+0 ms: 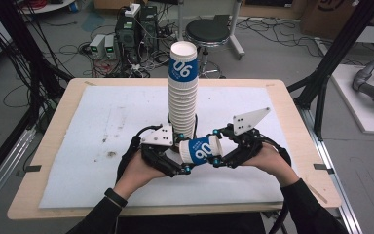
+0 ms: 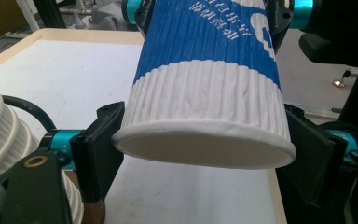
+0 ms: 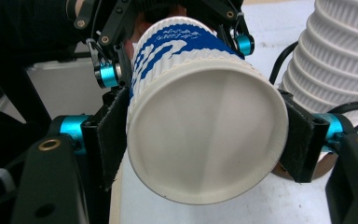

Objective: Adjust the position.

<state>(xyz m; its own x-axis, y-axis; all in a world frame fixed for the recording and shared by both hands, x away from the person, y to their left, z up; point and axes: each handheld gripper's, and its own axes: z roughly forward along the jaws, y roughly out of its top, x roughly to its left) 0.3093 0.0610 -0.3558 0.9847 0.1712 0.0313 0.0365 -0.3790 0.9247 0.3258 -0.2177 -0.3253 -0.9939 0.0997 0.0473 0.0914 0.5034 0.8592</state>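
We are clamping both pairs of fingers on one paper cup: left gripper at one end, right gripper at the other, lower centre of the high view, before the tall cup stack on the table. It looks like a handover or pulling nested cups apart; next, one side must let go. The right gripper view is showing the cup's open mouth.

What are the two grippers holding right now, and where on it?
One paper cup, lying sideways between them. The left gripper fingers clamp one end by its sides; the right gripper fingers clamp the other end.
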